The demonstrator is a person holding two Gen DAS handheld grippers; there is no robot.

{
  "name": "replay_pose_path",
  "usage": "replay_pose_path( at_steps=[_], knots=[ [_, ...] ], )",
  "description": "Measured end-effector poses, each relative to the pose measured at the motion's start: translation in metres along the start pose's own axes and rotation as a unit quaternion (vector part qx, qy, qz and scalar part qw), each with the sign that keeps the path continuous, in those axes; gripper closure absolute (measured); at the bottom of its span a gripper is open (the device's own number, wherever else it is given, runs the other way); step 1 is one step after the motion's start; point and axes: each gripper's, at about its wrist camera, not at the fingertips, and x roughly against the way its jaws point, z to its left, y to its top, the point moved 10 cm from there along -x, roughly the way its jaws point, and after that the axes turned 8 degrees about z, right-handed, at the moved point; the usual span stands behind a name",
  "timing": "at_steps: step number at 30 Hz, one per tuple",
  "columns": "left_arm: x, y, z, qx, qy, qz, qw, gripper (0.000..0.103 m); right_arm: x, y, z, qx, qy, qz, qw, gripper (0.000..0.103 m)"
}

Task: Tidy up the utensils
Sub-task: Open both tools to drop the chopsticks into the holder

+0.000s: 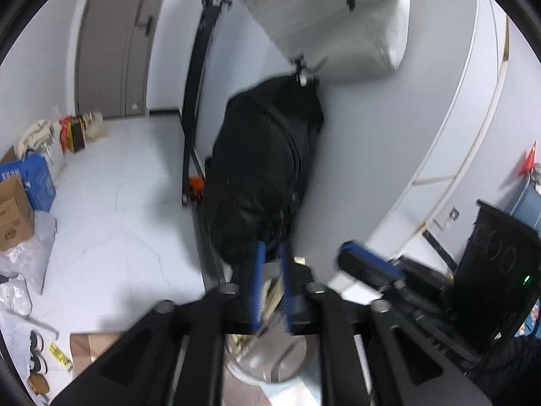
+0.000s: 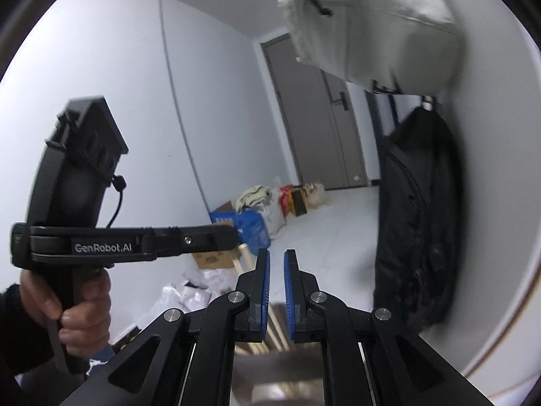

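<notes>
The grippers' arms are matt black plastic with shiny metal bolts; their pads are ribbed blue rubber-like stuff. The sticks look like pale, smooth wood. The coat is black cloth with a slight sheen, the bag white matt cloth. The floor is glossy tile, the boxes plain brown cardboard.

Ahead of both grippers the white tiled floor lies open toward the grey door. A black coat hangs against the wall on the right and bulges into that path, with a white bag above it. Boxes and bags crowd the floor's left edge. The left gripper crosses in front of the right one.
</notes>
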Motion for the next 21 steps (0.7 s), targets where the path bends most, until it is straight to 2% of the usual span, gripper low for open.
replay_pose_path(
  at_steps=[2, 5, 6, 10, 14, 18, 21],
  knots=[
    [-0.006, -0.008, 0.001, 0.002, 0.001, 0.018, 0.9998, 0.084, 0.009, -0.006, -0.004, -0.006, -0.013, 0.005, 1.000, 0.091],
    [-0.009, -0.019, 0.003, 0.009, 0.023, 0.034, 0.9991, 0.083, 0.023, -0.018, -0.006, -0.017, -0.018, 0.016, 1.000, 0.080],
    [-0.005, -0.020, 0.005, 0.014, 0.032, 0.028, 0.9990, 0.083, 0.027, -0.022, -0.006, -0.021, -0.020, 0.017, 0.999, 0.070],
    [0.013, -0.027, 0.004, 0.024, 0.049, 0.014, 0.9984, 0.079, 0.041, -0.032, 0.000, -0.022, -0.020, 0.019, 0.999, 0.059],
    [0.033, -0.033, 0.007, 0.030, 0.079, -0.012, 0.9964, 0.059, 0.051, -0.038, 0.006, -0.023, -0.017, 0.020, 0.999, 0.045],
    [0.053, -0.048, 0.016, 0.054, 0.110, -0.041, 0.9916, 0.051, 0.057, -0.045, 0.018, -0.024, -0.008, 0.027, 0.999, 0.030],
    [0.060, -0.062, 0.025, 0.071, 0.134, -0.058, 0.9868, 0.048, 0.059, -0.051, 0.029, -0.013, -0.005, 0.031, 0.999, 0.027]
  ],
)
